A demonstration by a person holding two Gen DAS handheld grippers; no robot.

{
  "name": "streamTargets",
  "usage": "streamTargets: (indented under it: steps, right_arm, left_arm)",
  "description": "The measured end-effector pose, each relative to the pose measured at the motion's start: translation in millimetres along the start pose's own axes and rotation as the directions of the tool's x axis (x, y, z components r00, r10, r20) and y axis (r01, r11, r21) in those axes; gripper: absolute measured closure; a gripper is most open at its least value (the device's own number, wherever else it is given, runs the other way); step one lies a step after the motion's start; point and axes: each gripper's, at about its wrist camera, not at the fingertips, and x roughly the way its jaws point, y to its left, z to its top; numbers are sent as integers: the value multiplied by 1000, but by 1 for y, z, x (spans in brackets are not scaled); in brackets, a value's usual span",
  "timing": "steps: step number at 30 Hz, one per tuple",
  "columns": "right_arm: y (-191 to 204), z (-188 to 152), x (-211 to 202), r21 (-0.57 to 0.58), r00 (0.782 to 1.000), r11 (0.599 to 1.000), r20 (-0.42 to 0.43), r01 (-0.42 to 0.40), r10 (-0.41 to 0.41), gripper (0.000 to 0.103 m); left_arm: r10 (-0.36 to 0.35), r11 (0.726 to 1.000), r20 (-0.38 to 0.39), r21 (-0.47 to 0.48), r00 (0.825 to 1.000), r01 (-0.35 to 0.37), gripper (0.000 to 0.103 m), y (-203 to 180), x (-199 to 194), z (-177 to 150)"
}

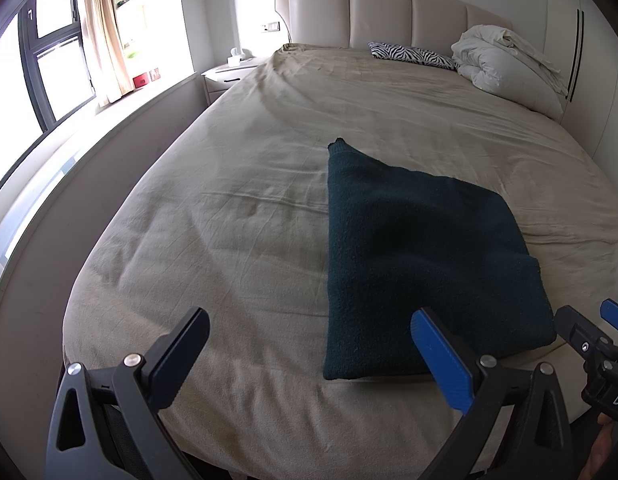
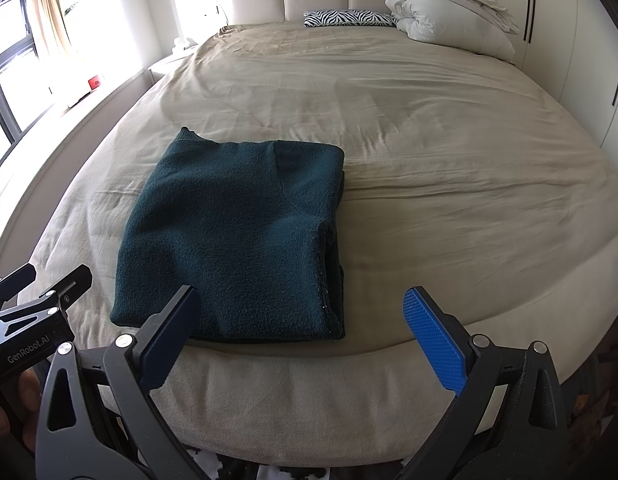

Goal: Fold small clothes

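My left gripper (image 1: 309, 354) and right gripper (image 2: 305, 332) hover wide apart, holding nothing, before the folded dark-green fleece (image 2: 233, 236) on the beige bed (image 2: 449, 160).

Dark teal fleece garment (image 2: 229, 236), fuzzy knit-like texture. Folded into compact, roughly rectangular stack, several layers thick. Lies flat on beige bed sheet (image 2: 449, 160), near foot edge of bed, left of centre in right wrist view. Layered fold edges visible along right side. Small corner pokes out at far left end. Curved seam crosses top layer. Nothing touching it; surface smooth, few wrinkles.
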Motion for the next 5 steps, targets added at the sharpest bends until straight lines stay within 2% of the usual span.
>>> streamTargets:
  steps: [5]
  right_arm:
    - [0, -2, 1, 3, 1000, 1000, -4, -2, 2, 0]
  left_arm:
    - [-8, 1000, 8, -6, 1000, 8, 0, -1, 2, -4]
